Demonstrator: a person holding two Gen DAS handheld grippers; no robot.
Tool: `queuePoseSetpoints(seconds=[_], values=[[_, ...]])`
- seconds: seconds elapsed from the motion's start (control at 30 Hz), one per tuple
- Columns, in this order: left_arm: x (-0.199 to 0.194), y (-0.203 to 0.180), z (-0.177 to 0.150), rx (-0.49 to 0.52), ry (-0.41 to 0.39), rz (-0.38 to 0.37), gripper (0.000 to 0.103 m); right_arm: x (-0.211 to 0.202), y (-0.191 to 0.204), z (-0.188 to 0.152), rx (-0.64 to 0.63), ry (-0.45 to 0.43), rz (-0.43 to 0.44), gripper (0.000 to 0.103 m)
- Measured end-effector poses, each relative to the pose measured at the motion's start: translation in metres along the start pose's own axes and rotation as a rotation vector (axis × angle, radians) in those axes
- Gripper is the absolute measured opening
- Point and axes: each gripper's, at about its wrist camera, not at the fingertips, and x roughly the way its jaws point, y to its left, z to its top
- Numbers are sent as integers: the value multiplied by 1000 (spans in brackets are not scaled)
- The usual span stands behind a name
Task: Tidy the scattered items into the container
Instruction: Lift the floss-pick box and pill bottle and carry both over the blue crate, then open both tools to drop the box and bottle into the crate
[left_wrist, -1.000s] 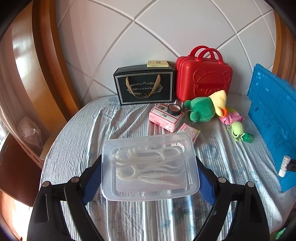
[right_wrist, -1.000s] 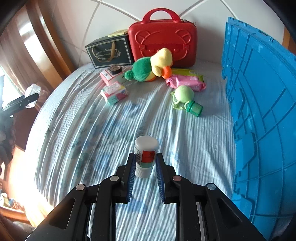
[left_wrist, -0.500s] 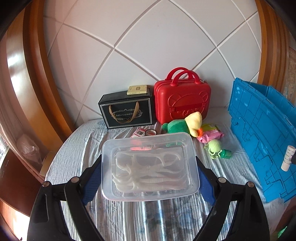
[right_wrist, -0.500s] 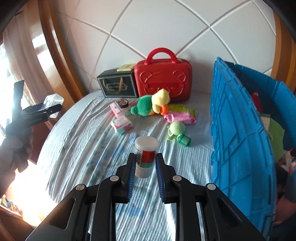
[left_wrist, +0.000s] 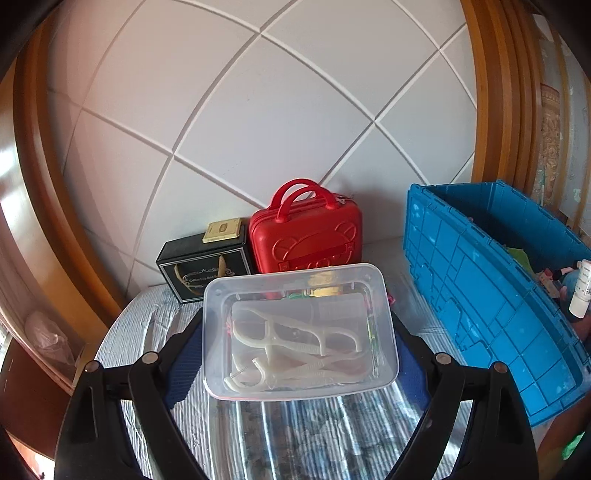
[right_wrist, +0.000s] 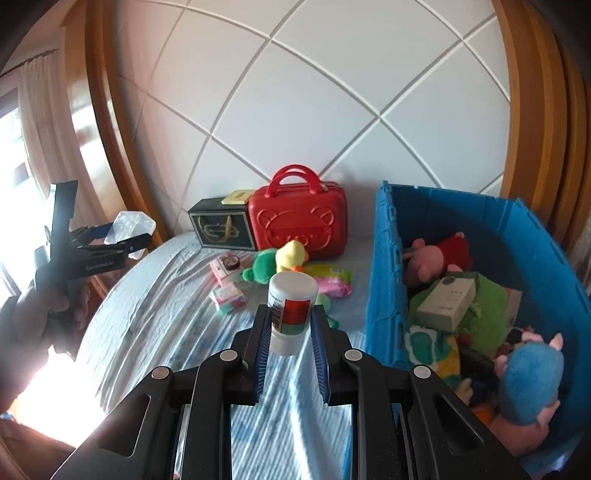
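Note:
My left gripper (left_wrist: 299, 332) is shut on a clear plastic box of white floss picks (left_wrist: 300, 332) and holds it high above the bed; it also shows in the right wrist view (right_wrist: 131, 230) at far left. My right gripper (right_wrist: 290, 321) is shut on a small white bottle with a red and green label (right_wrist: 291, 312), raised above the bed beside the blue crate (right_wrist: 384, 280). The bottle shows in the left wrist view (left_wrist: 580, 291) over the crate (left_wrist: 480, 295). The crate holds plush toys and a white box (right_wrist: 445, 304).
On the striped bed sheet (right_wrist: 166, 325) lie a green and yellow plush (right_wrist: 277, 260), pink packets (right_wrist: 330, 280), small pink boxes (right_wrist: 226, 267) and a green toy partly hidden by the bottle. A red case (right_wrist: 299, 225) and a black gift box (right_wrist: 221, 229) stand against the wall.
Both grippers have risen, holding their items. The views now look over the crate's rim into it, and the bottle has moved up toward the crate.

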Motion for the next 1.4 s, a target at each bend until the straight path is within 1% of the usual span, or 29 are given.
queuePoseSetpoints(seconds=[0.23, 0.5, 0.6, 0.63, 0.67, 0.7, 0.93, 1.27, 1.4], values=[[-1, -64, 33, 55, -37, -68, 89, -32, -49, 8, 19, -44, -34, 21], [0, -146, 68, 127, -72, -149, 89, -52, -111, 8, 50, -59, -66, 21], [0, -174, 81, 155, -82, -178, 89, -59, -130, 7, 60, -63, -72, 19], [0, -182, 85, 164, -84, -188, 89, -61, -136, 6, 63, -64, -72, 15], [1, -191, 89, 172, -85, -197, 89, -63, -142, 5, 67, -64, -75, 4], [2, -199, 94, 182, -88, -206, 89, -65, -148, 4, 73, -66, -79, 3], [11, -257, 120, 243, -104, -260, 89, -74, -190, -10, 127, -55, -95, 3], [28, -330, 154, 308, -111, -331, 89, -76, -234, -22, 185, -64, -81, 3], [37, -355, 173, 313, -93, -380, 90, -75, -250, -27, 206, -67, -81, 5]])
